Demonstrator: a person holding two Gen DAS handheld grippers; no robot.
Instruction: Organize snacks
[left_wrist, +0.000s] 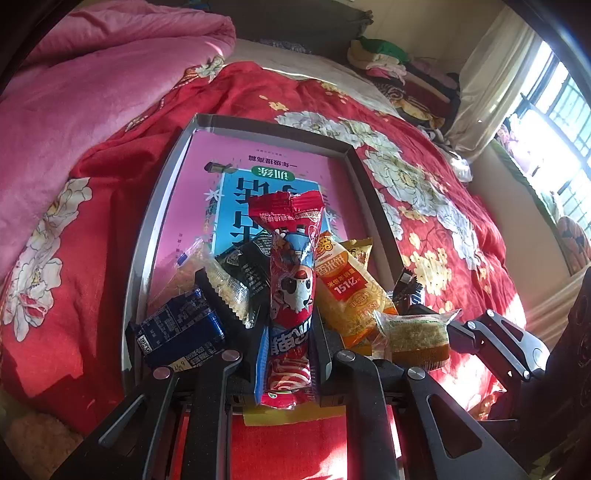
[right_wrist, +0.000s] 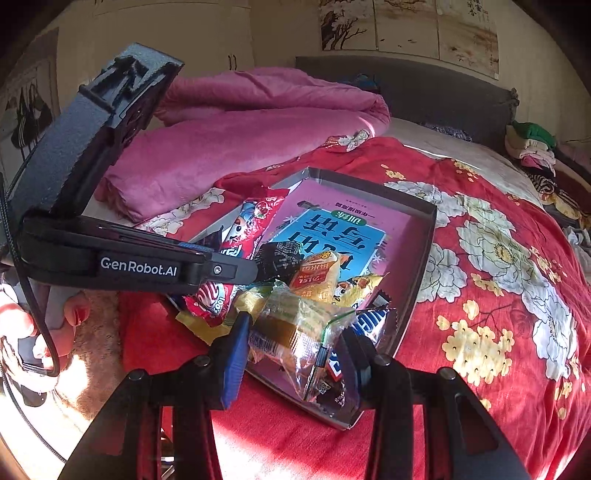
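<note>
A grey tray (left_wrist: 155, 221) lies on the bed with a pink and blue book (left_wrist: 258, 177) flat inside it. Several snack packets are heaped at its near end. My left gripper (left_wrist: 290, 332) is shut on a long red packet with a cartoon face (left_wrist: 291, 291), which stands upright over the heap. A dark blue packet (left_wrist: 181, 332), a black packet (left_wrist: 251, 266) and a yellow rice-cracker packet (left_wrist: 343, 291) lie around it. My right gripper (right_wrist: 295, 350) is shut on a clear-wrapped yellow cake (right_wrist: 295, 321) at the tray's near corner, above a dark chocolate bar (right_wrist: 369, 321).
The tray sits on a red flowered bedspread (right_wrist: 480, 258). A folded pink quilt (right_wrist: 240, 140) lies behind it, and piled clothes (right_wrist: 532, 147) are at the far right. A hand (right_wrist: 70, 314) holds the left gripper's body (right_wrist: 140, 262). A bright window (left_wrist: 554, 129) is to the right.
</note>
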